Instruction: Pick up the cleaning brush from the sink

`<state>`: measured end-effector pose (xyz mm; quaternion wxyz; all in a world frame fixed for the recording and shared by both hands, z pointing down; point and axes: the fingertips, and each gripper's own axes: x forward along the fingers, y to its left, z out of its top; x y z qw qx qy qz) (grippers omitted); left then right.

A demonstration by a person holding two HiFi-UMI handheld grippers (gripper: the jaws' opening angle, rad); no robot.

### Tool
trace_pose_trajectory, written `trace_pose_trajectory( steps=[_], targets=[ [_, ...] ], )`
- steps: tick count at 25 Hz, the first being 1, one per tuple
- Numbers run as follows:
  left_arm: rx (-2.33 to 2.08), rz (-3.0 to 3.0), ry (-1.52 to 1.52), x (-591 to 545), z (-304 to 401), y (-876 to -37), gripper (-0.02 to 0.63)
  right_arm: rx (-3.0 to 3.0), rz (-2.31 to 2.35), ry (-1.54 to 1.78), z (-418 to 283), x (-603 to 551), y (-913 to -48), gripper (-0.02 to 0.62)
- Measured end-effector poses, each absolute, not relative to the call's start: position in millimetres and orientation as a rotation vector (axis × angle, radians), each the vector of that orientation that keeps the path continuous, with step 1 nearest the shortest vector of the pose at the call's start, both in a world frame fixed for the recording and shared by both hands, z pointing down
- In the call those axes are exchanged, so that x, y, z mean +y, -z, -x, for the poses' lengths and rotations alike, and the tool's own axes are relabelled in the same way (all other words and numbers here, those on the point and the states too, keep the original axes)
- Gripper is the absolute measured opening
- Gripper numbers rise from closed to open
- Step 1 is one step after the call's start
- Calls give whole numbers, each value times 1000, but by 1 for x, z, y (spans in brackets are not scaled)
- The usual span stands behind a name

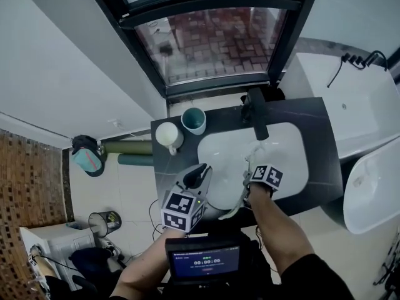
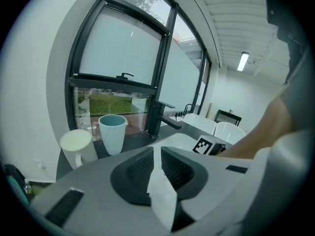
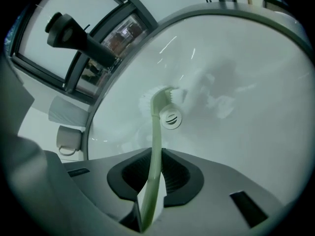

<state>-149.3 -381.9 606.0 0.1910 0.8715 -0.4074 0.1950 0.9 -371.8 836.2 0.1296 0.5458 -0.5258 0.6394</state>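
The cleaning brush (image 3: 156, 132) has a pale green handle and a white bristle head that lies in the white sink (image 3: 236, 107) beside the drain (image 3: 171, 118). My right gripper (image 3: 155, 173) is shut on the handle, which runs up between its dark pads. In the head view the right gripper (image 1: 253, 167) reaches down into the sink (image 1: 290, 155), and the handle's end (image 1: 232, 210) sticks out toward me. My left gripper (image 1: 199, 172) hovers over the sink's left rim; its jaws (image 2: 155, 163) stand together with nothing between them.
A black faucet (image 1: 256, 114) stands at the back of the sink on the dark counter (image 1: 312, 114). A teal cup (image 1: 194, 120) and a white mug (image 1: 167, 135) sit on the counter's back left. A bathtub (image 1: 369, 105) lies to the right.
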Motion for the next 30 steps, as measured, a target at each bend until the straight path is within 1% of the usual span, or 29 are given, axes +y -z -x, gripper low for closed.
trace_pose_trajectory(
  steps=[5,9,13,19,23,25,30],
  targets=[
    [-1140,-2510,-468,-358,142,-567,49,-1574,-1694,-1878,-24,-349,-793,28],
    [-1116,-2537,-395,-330,124,-548,49,-1679,-1763,-1823,-53,-321,-744,28],
    [-1195,-2543,-354,-317,115,-525,49,-1786,-1776,-1746,-82,-301,-696,28],
    [-1326,-2492,-297,-275,79,-483,48,-1918,-1704,-1639,-139,-269,-645,27],
    [-1439,-2450,-258,-235,34,-463,49,-2039,-1595,-1524,-187,-248,-616,27],
    [-1477,-2434,-228,-215,16,-455,38,-2092,-1548,-1470,-205,-239,-606,26],
    [-1559,-2366,-184,-170,6,-442,26,-2206,-1472,-1437,-210,-213,-578,28]
  ],
)
